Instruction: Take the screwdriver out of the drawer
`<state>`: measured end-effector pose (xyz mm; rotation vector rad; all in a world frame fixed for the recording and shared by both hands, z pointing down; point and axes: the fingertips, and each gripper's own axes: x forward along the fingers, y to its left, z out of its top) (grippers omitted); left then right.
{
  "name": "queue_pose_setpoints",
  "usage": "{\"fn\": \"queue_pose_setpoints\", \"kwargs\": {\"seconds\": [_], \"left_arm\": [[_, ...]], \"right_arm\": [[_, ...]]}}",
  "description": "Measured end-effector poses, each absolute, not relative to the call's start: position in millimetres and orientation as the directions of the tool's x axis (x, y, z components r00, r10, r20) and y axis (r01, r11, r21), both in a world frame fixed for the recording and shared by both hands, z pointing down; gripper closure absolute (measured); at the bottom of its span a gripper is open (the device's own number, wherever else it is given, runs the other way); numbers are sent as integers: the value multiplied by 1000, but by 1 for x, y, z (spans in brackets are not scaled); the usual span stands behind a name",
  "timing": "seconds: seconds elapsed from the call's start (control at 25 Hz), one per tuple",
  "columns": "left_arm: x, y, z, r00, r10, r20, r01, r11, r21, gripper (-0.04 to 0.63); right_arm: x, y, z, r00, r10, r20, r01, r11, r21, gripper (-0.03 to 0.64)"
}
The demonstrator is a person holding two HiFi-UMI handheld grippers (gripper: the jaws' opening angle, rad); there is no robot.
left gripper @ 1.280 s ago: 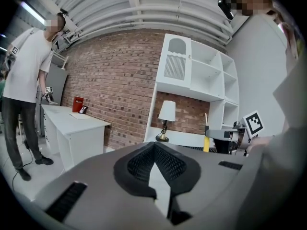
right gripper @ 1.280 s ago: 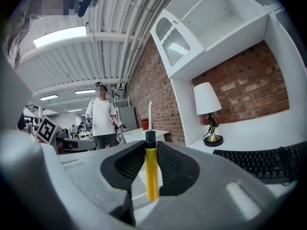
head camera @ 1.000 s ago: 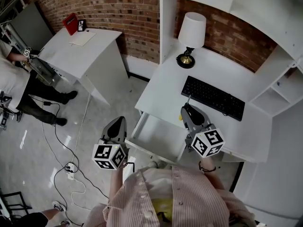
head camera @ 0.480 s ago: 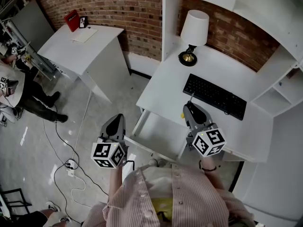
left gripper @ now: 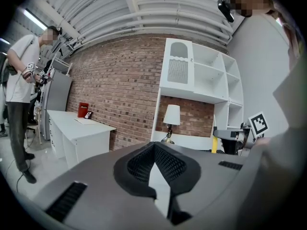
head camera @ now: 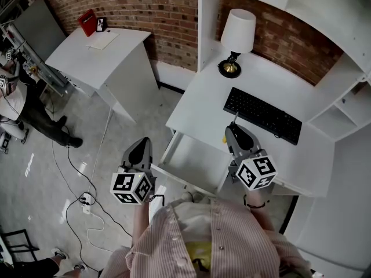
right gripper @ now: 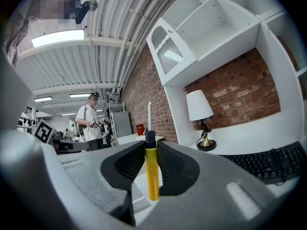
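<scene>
1. Little has changed since the earlier frames. Both grippers hold where they were, and only the bystander (head camera: 13,100), far out beyond the left fingers, has drifted toward the picture's edge.
2. Nearest, the right gripper (right gripper: 149,151) is clenched on the screwdriver (right gripper: 152,176), with the yellow handle pinched between its two dark pads.
3. The tool's long axis stands upright, across the line of the fingers. The handle's butt hangs just below the pads, the black collar sits at their tips, and the thin metal shaft rises above them.
4. The left gripper (left gripper: 154,146) has its fingertips pressed together with nothing between them. In the head view it hangs over the floor, well apart from the tool, so the right hand alone has the screwdriver.
5. The drawer (head camera: 191,158) stands pulled out, below the right fingers and on their left-gripper side, between the two grippers. The screwdriver is already lifted clear of it, so I judge the removal all but done. What remains is to carry or set the tool down without tipping that upright shaft.
6. Just beyond the right fingers lies the keyboard (head camera: 262,116) on the desk (head camera: 200,100). Farther on stands the lamp (head camera: 236,30), against the brick wall.
</scene>
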<state>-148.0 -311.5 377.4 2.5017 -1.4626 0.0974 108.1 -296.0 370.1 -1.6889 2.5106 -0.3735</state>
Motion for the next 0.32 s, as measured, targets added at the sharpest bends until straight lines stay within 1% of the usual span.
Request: {"fn": "queue_pose_setpoints", "kwargs": {"seconds": [0.32], "left_arm": [[-141,-307,382,495,-849,186,-868,-473,155,595]], "right_arm": [[112,-291,373,-383,-922,54,-899,359,-249,537]]}}
